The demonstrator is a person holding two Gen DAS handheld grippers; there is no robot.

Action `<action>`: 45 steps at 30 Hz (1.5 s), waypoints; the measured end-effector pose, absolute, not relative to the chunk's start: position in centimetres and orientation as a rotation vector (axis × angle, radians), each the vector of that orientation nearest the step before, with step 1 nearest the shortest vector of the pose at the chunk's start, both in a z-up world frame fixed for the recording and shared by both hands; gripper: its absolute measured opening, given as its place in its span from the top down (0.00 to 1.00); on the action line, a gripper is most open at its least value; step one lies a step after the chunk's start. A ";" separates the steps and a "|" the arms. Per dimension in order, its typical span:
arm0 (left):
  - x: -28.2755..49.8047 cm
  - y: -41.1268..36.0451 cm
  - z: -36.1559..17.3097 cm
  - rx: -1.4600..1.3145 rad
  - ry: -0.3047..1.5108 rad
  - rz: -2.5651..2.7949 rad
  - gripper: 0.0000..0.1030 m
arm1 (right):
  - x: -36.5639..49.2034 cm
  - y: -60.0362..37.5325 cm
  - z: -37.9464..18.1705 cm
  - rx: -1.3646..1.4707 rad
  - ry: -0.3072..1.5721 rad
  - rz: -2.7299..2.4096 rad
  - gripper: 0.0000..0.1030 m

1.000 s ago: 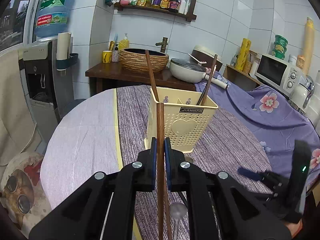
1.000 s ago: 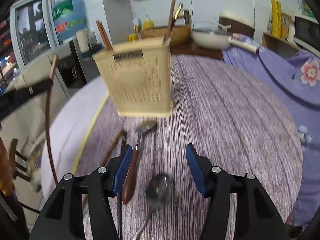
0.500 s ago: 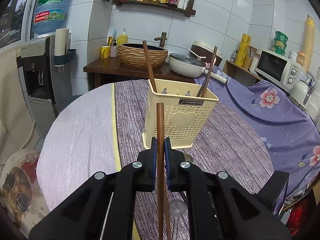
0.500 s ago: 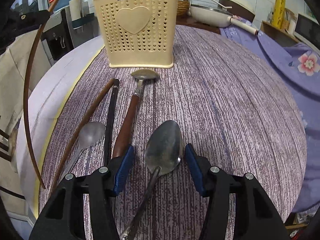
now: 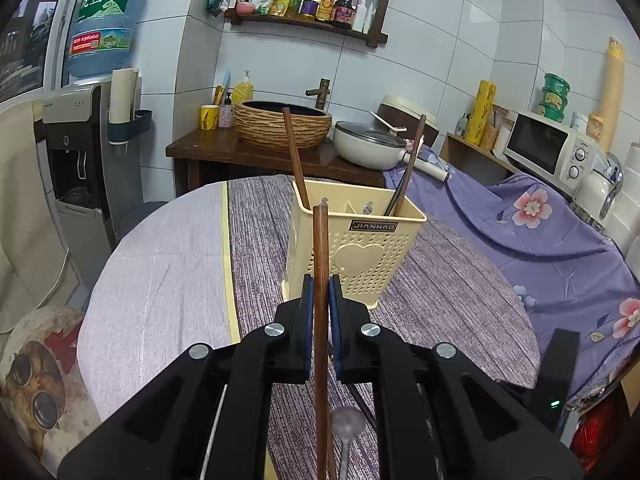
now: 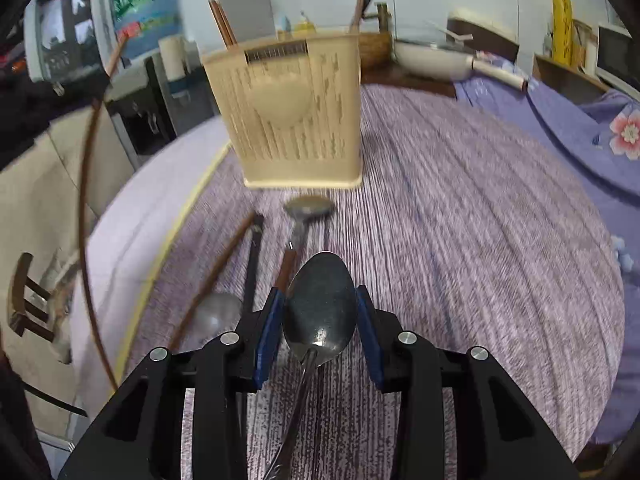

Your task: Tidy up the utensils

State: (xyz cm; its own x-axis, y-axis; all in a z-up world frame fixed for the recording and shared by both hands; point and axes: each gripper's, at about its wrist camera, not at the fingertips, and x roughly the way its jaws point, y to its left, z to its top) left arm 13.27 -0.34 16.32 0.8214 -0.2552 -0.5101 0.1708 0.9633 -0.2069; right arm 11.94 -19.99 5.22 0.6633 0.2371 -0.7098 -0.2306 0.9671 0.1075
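Observation:
A cream utensil holder stands on the round table with wooden chopsticks in it; it also shows in the right wrist view. My left gripper is shut on a brown wooden chopstick that points up, just in front of the holder. My right gripper is shut on the bowl of a large metal spoon and holds it above the table. On the cloth lie a wooden-handled spoon, a small metal spoon, a chopstick and a black utensil.
The striped purple cloth covers the table's right part; a pale cloth covers the left. A sink counter and pan stand behind. A water dispenser is at left, a microwave at right.
My right gripper has closed on the large spoon and lifted it off the cloth. My left gripper still holds its chopstick, a little higher and closer to the holder.

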 end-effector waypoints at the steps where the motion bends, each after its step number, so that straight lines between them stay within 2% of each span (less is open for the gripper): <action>1: 13.2 -0.2 16.5 -0.160 0.561 -0.230 0.93 | 11.7 -20.2 6.0 0.016 0.780 0.282 0.65; 8: 12.3 -0.1 17.7 -0.165 0.523 -0.231 0.92 | 10.5 -21.8 10.5 0.032 0.647 0.344 0.65; 28: 12.9 -0.5 20.3 -0.178 0.468 -0.245 0.92 | 12.1 -21.4 15.2 0.020 0.516 0.381 0.65; 35: 16.8 -0.9 24.9 -0.211 0.390 -0.246 0.92 | 17.1 -21.0 20.2 0.066 0.434 0.358 0.65; 41: 21.2 -1.1 30.3 -0.223 0.234 -0.187 0.92 | 21.7 -20.0 25.4 0.059 0.294 0.288 0.65; 45: 24.6 -1.2 31.5 -0.232 0.178 -0.136 0.92 | 24.5 -18.5 26.1 0.013 0.254 0.234 0.65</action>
